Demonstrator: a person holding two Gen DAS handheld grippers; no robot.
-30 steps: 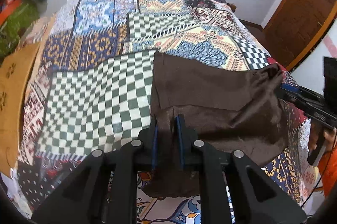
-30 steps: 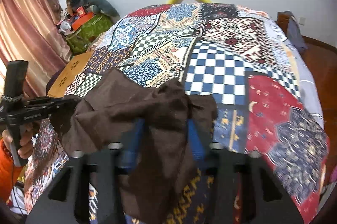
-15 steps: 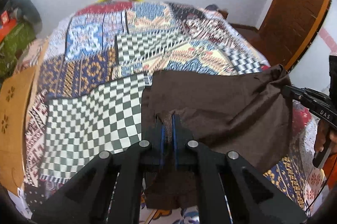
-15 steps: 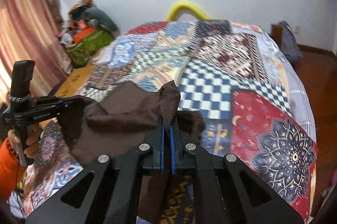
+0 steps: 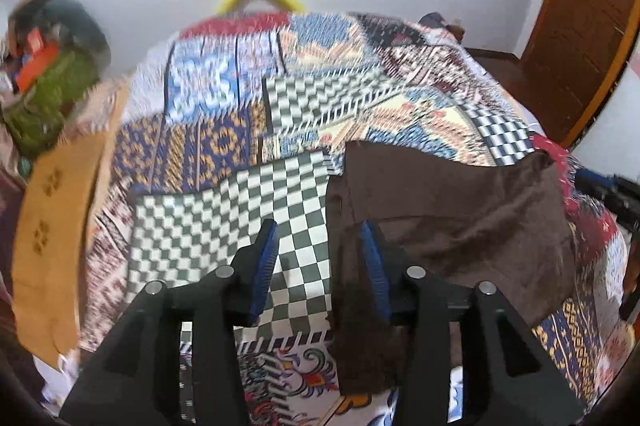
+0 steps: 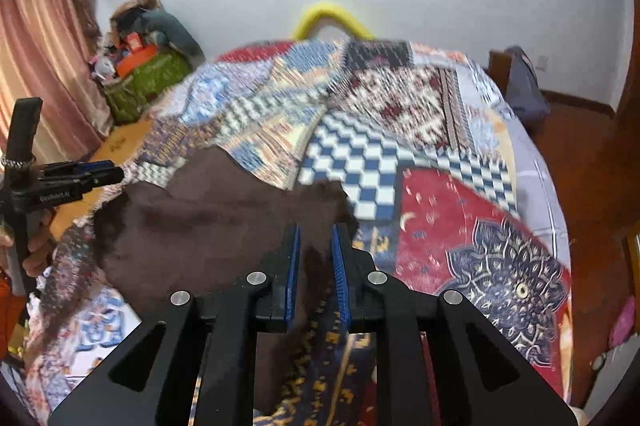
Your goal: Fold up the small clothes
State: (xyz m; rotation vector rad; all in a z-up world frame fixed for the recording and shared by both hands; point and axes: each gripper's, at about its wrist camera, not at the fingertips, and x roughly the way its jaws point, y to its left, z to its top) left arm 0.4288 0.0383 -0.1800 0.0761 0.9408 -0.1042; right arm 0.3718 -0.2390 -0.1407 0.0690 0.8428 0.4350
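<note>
the brown garment (image 5: 448, 210) lies spread on the patchwork bedspread (image 5: 224, 194), near the bed's near edge, laid flat so it can be folded. the left gripper (image 5: 320, 250) is spread wide, its right finger touching the cloth's left edge. the right gripper (image 6: 314, 250) hangs parted over the cloth's right corner, gripping nothing, seemingly a release after laying it out.
</note>
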